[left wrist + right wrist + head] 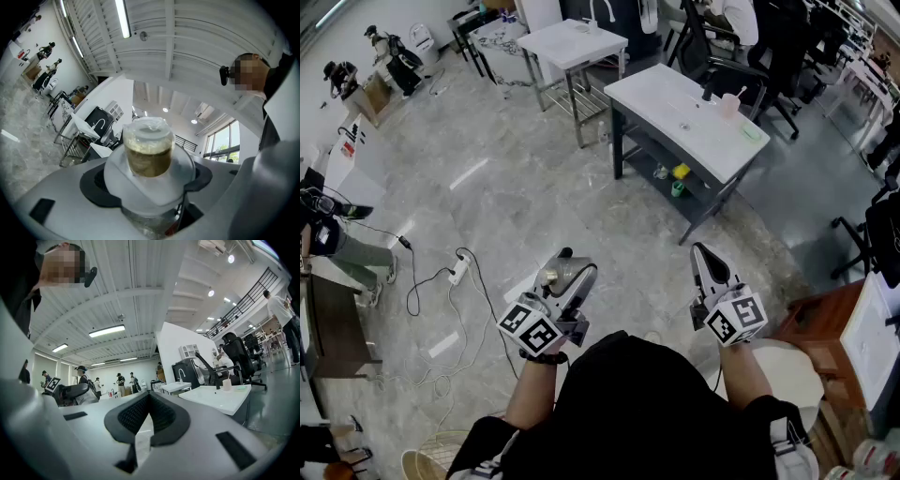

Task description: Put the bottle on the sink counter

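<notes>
Bottle (149, 154) sits clamped in left gripper (567, 267) (right gripper (149, 399) closed, empty).

Brightly, evenly lit indoors. Lit mainly by ceiling tube lamps (123, 18) and spot lamps (230, 258), blown out to pure white; extra daylight via windows (220, 146) in left gripper view. Pale streak glare on glossy floor (469, 174). Only faint, diffuse shadows. Heavy fisheye in both gripper views: bowed ceiling lines, black vignette at corners. Sharp head view, mild bending at edges. Slight softness on close-up bottle (149, 149) and near-lens foreground.
</notes>
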### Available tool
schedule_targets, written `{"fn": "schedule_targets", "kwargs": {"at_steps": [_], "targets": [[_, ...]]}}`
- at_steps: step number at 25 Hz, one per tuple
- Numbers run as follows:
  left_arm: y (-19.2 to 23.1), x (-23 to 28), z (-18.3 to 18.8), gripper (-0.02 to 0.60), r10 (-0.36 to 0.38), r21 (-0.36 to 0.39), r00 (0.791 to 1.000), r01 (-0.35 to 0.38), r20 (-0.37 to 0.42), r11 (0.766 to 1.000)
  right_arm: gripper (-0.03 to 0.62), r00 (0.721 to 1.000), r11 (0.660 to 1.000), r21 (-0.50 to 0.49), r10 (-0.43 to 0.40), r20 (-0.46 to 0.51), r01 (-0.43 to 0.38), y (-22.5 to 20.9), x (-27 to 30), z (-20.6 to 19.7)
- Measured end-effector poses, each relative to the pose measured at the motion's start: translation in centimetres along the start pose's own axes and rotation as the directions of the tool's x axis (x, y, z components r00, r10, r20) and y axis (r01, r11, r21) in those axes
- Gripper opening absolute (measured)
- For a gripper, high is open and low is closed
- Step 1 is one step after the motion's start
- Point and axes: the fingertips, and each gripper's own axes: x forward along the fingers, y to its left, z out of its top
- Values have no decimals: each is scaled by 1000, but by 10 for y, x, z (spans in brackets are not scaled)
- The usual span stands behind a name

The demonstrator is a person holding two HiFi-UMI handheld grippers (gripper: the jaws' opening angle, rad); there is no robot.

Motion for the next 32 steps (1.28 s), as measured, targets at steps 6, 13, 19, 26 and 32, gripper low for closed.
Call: {"fn": "schedule_targets", "kwargs": {"at_steps": [6, 13, 19, 26, 32], "targets": [[0, 12, -7, 353, 86, 103, 996, -85, -1, 991, 30, 1000, 998, 64, -22, 12, 22, -16, -10, -1], [-12, 37, -17, 353, 61, 61, 998, -60, -16, 996, 29, 999, 994, 104, -34, 13, 32, -41, -24, -1], [-21, 57, -19, 353, 76, 81, 997, -73, -25, 994, 32, 999, 995, 98, -32, 3, 31, -63, -37, -5], [-39, 78, -36, 353, 111, 100, 993, -108, -24, 989, 34, 1000, 998, 69, 4, 22, -5, -95, -55, 2], [-45, 102, -47, 353, 113, 101, 992, -108, -47, 989, 34, 999, 989, 147, 5, 42, -11, -124, -51, 1]]}}
